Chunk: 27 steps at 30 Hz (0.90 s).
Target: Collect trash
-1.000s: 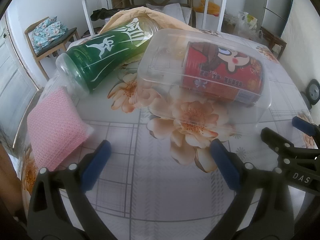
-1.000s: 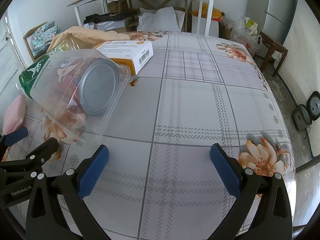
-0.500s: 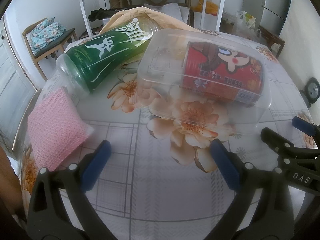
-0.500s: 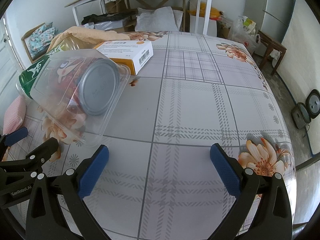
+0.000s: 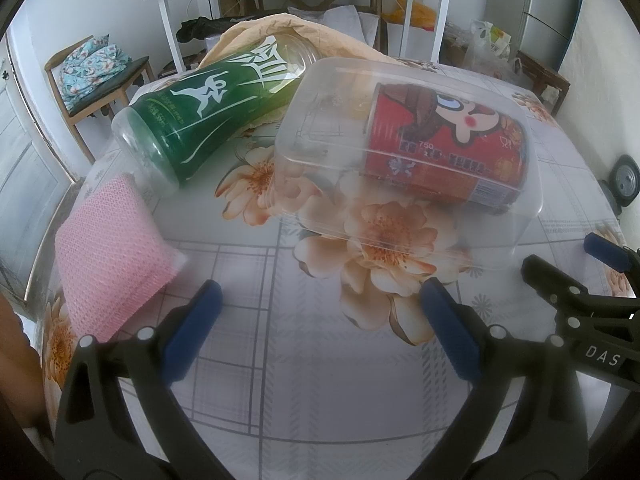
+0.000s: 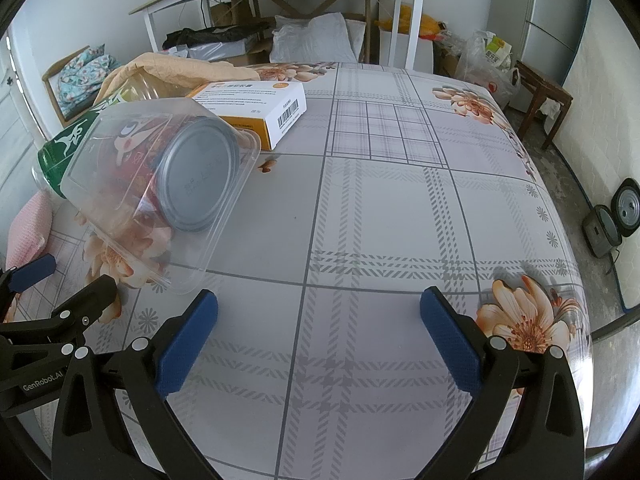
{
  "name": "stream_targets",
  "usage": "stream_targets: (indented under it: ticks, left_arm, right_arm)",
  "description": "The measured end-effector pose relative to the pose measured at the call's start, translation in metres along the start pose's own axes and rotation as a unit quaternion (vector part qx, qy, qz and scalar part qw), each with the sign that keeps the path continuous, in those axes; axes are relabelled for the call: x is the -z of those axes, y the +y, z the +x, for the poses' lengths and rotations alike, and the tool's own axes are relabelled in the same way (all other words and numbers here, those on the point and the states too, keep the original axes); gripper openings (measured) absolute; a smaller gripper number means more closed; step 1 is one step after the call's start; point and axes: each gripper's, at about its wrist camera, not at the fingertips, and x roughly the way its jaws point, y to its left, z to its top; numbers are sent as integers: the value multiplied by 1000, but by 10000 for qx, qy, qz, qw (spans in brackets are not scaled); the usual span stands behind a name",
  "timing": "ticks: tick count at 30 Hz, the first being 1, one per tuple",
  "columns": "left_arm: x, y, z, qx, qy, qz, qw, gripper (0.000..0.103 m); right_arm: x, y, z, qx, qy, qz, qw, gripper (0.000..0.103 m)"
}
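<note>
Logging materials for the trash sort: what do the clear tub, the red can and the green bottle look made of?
Clear tub: thin glossy see-through plastic, the tablecloth showing through it. Red can: probably metal, with a printed label and a dull grey end. Green bottle: clear plastic under a glossy green printed sleeve.

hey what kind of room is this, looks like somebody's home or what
Most likely a lived-in room of a home, part dining, part storage. A table with a floral plastic tablecloth holds the trash, a white fridge stands in the far corner, and a wooden chair piled with folded floral cloth sits by the wall.
</note>
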Motion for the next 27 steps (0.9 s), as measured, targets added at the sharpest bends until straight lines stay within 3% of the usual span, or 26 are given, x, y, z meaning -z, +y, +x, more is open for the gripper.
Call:
stream_targets:
  ticks: [27]
  left_arm:
    - [1,0,0,5,1,7,10000,96]
  right_arm:
    - [0,2,0,0,7,7,10000,98]
